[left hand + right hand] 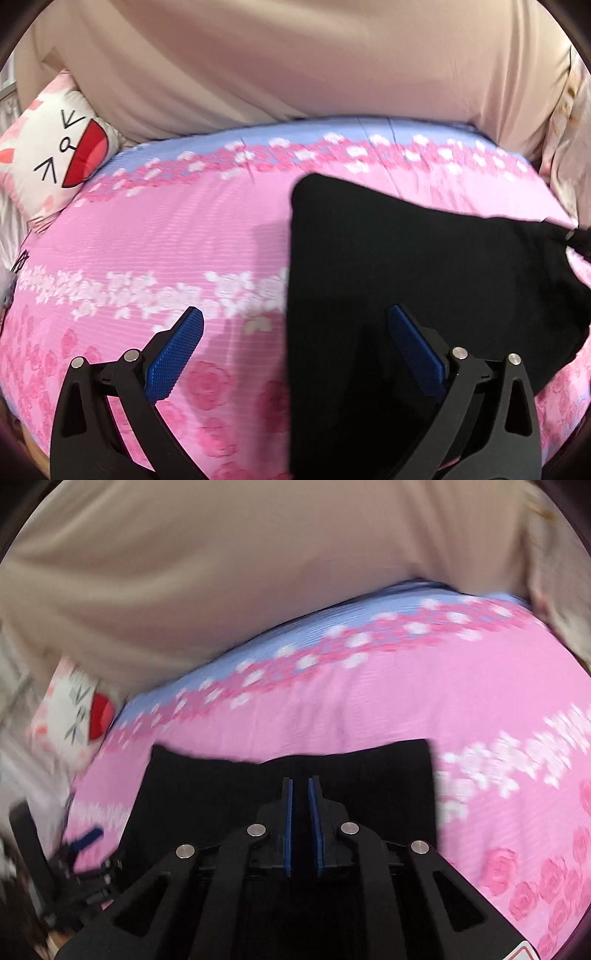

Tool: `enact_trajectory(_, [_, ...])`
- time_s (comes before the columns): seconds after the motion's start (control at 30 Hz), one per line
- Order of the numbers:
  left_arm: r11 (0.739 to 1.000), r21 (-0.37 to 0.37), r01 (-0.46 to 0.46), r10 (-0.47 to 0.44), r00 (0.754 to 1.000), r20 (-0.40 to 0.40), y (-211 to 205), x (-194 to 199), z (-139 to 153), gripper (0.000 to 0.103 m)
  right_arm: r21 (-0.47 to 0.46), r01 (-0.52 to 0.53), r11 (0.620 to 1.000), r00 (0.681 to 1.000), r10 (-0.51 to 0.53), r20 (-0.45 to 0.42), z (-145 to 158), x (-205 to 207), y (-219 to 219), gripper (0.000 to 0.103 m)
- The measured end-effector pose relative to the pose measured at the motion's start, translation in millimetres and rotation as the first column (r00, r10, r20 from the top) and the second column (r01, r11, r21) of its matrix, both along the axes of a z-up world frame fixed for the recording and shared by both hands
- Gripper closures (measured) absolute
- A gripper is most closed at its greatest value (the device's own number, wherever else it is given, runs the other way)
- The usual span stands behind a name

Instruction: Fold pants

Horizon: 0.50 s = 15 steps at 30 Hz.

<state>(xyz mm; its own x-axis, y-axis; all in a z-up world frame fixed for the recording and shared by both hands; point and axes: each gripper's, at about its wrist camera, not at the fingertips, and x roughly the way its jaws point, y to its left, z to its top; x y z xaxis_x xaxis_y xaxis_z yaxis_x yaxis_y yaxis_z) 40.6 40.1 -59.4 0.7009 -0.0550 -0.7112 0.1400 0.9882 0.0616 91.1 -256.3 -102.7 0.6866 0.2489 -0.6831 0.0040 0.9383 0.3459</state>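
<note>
So the black pants (424,280) are lying on the bed, on the pink floral bedsheet (177,229), already bunched into a wide dark slab rather than spread out full length. From the left gripper (295,328) they sit ahead and off to its right: its right finger hovers over the cloth, its left finger over bare sheet, jaws wide apart and holding nothing. The right gripper (303,786) is low over the pants (369,775), jaws nearly together with a thin gap. Can't tell if there's fabric pinched in there, black on black. The slab's long axis seems to run across the bed, so I'd guess the next fold goes sideways. The left gripper looks nearer the free edge. A cat-face pillow (62,147) sits at the far left corner, well apart, with a beige curtain (295,66) beyond the far edge. Nothing's in the way.
</note>
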Motion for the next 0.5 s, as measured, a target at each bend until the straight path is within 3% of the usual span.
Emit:
enact_trajectory(0.07, [1.0,0.013,-0.017,0.017,1.0,0.019,10,-2,6,0.005,-0.043,0.077,0.996,0.993,-0.081,-0.086,-28,14,-20,0.103])
enact_trajectory(0.1, [0.999,0.032,-0.037,0.036,0.999,0.031,17,-3,9,0.005,0.055,0.125,0.991,0.989,-0.12,-0.087,-26,12,-31,0.103])
enact_trajectory(0.13, [0.997,0.051,-0.061,0.059,0.997,0.039,23,-2,9,0.005,0.094,0.137,0.986,0.988,-0.13,-0.079,-19,12,-27,0.099])
enact_trajectory(0.17, [0.994,0.069,-0.084,0.08,0.996,0.048,29,-3,10,0.005,0.087,0.093,0.992,0.995,-0.091,-0.027,-1,10,-12,0.091])
enact_trajectory(0.23, [0.988,0.086,-0.129,0.124,0.991,0.057,47,-4,11,0.005,0.05,-0.036,0.998,0.999,0.036,0.01,17,15,27,0.091])
enact_trajectory(0.3, [0.987,0.071,-0.147,0.144,0.988,0.048,62,-3,10,0.005,0.043,-0.194,0.98,0.981,0.194,0.009,23,30,74,0.092])
enact_trajectory(0.37, [0.984,0.063,-0.167,0.164,0.986,0.042,75,-1,8,0.005,0.016,-0.254,0.967,0.967,0.255,-0.017,15,48,107,0.092])
enact_trajectory(0.43, [0.981,0.07,-0.182,0.18,0.983,0.036,83,-1,7,0.005,0.009,-0.294,0.956,0.951,0.293,-0.098,-16,81,140,0.091])
enact_trajectory(0.5, [0.979,0.071,-0.191,0.189,0.981,0.033,90,-2,7,0.005,0.023,-0.303,0.953,0.949,0.304,-0.08,-30,93,155,0.091])
